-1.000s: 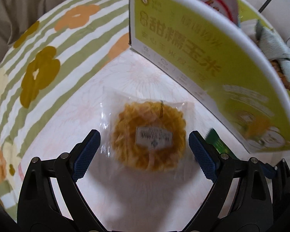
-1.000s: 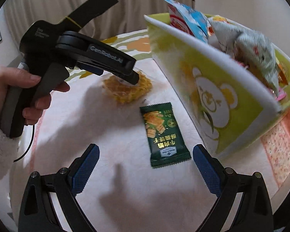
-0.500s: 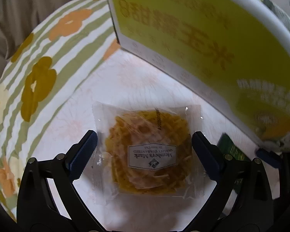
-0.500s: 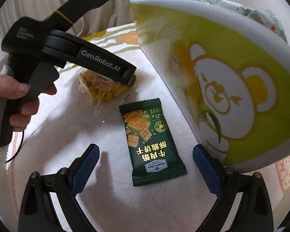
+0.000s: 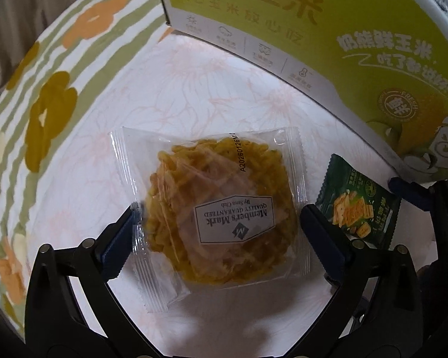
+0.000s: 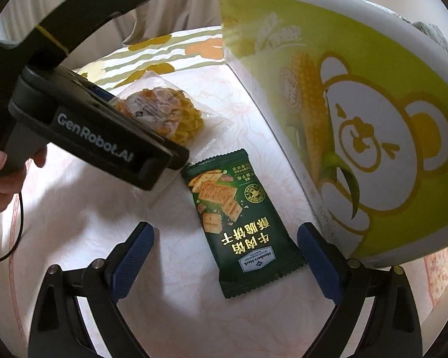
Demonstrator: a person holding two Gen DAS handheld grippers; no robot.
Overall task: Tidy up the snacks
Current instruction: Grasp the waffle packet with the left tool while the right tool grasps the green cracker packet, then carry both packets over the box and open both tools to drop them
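Observation:
A clear packet with a golden waffle-like snack (image 5: 221, 208) lies on the white floral tablecloth (image 5: 194, 95). My left gripper (image 5: 216, 223) is open, its blue pads on either side of the packet, low over it. The packet also shows in the right wrist view (image 6: 164, 113), partly hidden by the left gripper's body (image 6: 95, 140). A dark green cracker packet (image 6: 239, 217) lies flat just right of it; it also shows in the left wrist view (image 5: 358, 203). My right gripper (image 6: 225, 256) is open, straddling the green packet's near end.
A tall yellow-green corn box (image 6: 358, 113) holding several snack bags stands at the right, close to both packets; it also shows in the left wrist view (image 5: 328, 29). A striped flowered cloth (image 5: 44, 95) covers the table's left and far side.
Both grippers moved forward and down. The waffle packet now sits between the left pads, and the green packet lies between the right pads. Both stayed open.

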